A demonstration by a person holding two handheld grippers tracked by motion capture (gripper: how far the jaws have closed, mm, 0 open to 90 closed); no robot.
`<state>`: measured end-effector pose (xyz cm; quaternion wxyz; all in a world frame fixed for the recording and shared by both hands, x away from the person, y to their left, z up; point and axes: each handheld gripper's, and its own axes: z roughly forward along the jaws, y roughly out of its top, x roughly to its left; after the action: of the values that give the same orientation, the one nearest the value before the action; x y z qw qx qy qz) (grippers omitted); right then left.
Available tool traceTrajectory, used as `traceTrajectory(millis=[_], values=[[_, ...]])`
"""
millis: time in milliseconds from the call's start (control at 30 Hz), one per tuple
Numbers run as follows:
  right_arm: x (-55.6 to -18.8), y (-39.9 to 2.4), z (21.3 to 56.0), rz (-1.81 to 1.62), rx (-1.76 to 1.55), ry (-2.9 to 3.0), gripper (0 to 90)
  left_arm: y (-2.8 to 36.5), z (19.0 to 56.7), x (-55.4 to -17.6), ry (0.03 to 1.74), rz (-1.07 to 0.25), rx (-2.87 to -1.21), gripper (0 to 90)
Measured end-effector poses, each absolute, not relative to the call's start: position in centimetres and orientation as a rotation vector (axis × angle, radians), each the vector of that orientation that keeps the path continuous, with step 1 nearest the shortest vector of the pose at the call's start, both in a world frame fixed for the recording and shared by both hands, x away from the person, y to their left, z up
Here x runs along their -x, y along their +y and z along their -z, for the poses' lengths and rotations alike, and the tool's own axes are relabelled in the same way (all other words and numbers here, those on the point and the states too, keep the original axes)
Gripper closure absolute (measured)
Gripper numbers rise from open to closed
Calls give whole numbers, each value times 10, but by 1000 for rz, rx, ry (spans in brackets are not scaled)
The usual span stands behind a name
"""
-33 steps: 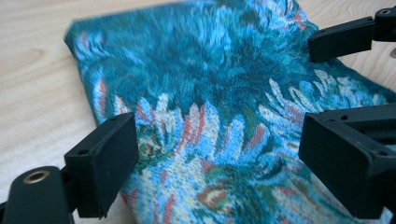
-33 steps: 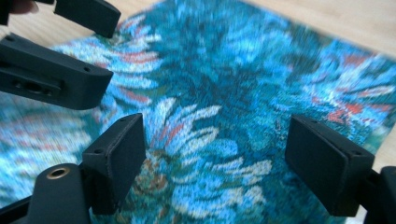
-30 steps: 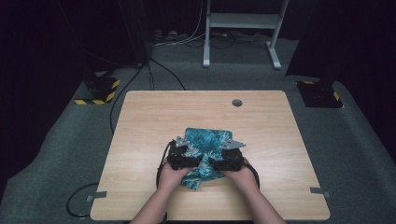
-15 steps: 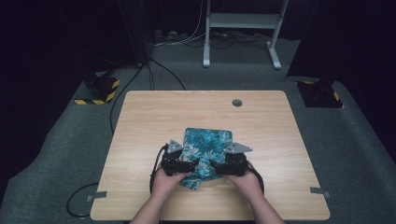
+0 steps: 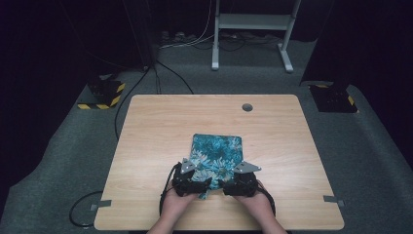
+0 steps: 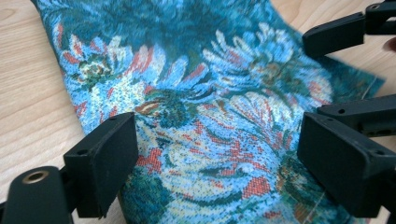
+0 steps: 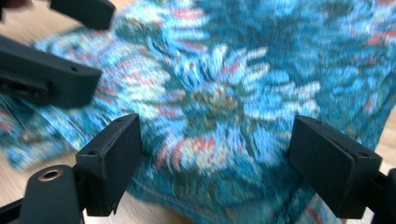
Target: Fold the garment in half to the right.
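Woven floral cloth (image 5: 216,153), matt wooden table (image 5: 160,122)

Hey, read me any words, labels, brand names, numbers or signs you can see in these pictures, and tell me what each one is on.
No readable text anywhere.
The cloth carries a woven flower pattern in blue, teal and red, no lettering.
The table is plain wood, unmarked.
The yellow-and-black striped bases on the floor are hazard markings, not words.
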<state>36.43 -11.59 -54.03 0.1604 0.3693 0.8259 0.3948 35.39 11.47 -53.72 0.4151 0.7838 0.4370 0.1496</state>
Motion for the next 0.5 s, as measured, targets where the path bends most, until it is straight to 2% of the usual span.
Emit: traceTrajectory(millis=[500], values=[[-364,-119,545,-1120,-1070,2365,153,117,543,-352,1098,-382,-1966,130]])
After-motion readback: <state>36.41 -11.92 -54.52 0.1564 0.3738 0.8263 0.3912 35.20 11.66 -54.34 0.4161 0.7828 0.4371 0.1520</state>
